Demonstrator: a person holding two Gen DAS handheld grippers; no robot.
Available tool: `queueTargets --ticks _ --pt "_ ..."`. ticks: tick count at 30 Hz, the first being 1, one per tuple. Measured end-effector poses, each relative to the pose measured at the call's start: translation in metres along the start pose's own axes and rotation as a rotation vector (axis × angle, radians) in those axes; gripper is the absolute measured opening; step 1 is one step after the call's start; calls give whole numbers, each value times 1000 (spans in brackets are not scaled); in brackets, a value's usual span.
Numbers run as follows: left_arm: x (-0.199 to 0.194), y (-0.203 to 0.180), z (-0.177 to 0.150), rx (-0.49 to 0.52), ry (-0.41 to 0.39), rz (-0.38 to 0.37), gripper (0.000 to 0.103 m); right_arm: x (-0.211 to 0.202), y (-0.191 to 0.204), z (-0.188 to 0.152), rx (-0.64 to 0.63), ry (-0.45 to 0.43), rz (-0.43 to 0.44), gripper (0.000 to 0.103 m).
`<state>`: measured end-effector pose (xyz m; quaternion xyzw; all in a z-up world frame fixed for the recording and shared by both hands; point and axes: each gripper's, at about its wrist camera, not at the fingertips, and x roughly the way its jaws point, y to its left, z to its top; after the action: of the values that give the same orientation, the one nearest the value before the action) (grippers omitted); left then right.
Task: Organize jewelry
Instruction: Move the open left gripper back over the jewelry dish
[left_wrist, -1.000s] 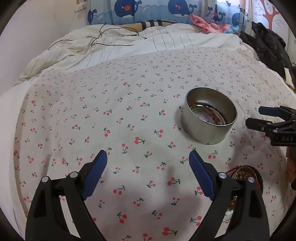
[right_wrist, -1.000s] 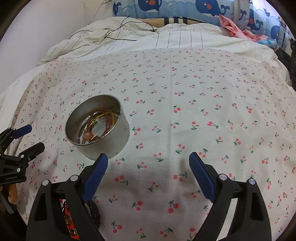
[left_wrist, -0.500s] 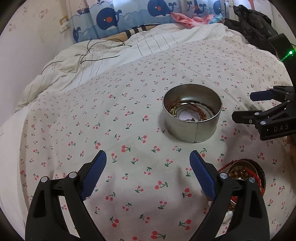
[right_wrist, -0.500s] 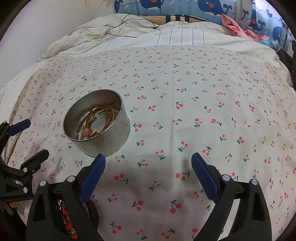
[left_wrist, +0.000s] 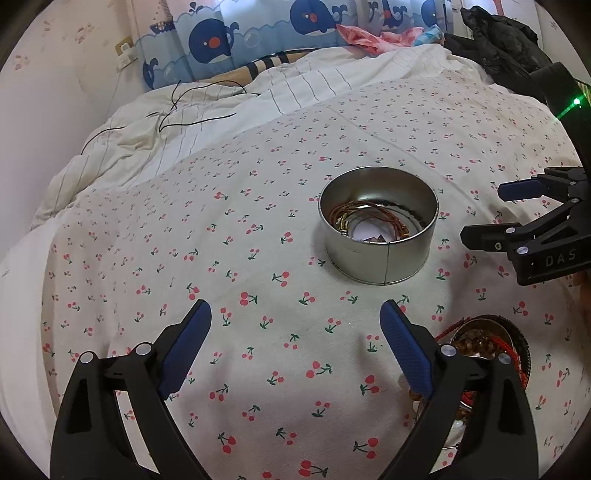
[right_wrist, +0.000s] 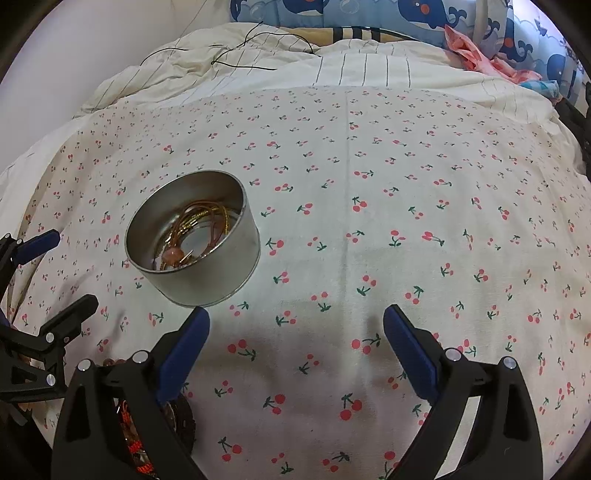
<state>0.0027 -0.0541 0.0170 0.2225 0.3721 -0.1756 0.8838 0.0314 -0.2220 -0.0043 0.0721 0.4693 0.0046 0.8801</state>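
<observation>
A round silver tin (left_wrist: 380, 243) (right_wrist: 207, 273) stands on the cherry-print bedsheet, holding gold and brown bracelets (left_wrist: 365, 218) (right_wrist: 201, 221). A pile of loose jewelry (left_wrist: 484, 347) (right_wrist: 133, 439) with brown beads and red cord lies close in front of the tin, partly hidden behind gripper fingers. My left gripper (left_wrist: 295, 343) hovers open over bare sheet, left of the pile and nearer than the tin. My right gripper (right_wrist: 295, 347) is open and empty to the right of the tin; it also shows at the right edge of the left wrist view (left_wrist: 495, 212).
A striped cream duvet (left_wrist: 207, 107) with a thin black cable (left_wrist: 192, 96) lies bunched at the bed's far side. Whale-print fabric (left_wrist: 266, 37), pink cloth (left_wrist: 373, 37) and a dark garment (left_wrist: 502, 40) sit at the back.
The left gripper has tilted back and swung right, so the tin now sits more central and farther up in its view. The right gripper has lifted slightly. Both stay open.
</observation>
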Motion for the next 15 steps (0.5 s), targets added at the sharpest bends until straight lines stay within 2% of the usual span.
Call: queueTargets --ticks 4,7,10,15 --pt "0 0 0 -5 7 -29 89 -1 1 -1 -5 1 -2 91" --pt "1 7 0 -65 40 -246 89 -3 1 -1 -9 0 -5 92" --pt "1 11 0 -103 60 -399 89 -7 0 -1 -7 -5 -9 92" --pt "1 4 -4 -127 90 -524 89 -14 -3 -2 -4 -11 -16 93"
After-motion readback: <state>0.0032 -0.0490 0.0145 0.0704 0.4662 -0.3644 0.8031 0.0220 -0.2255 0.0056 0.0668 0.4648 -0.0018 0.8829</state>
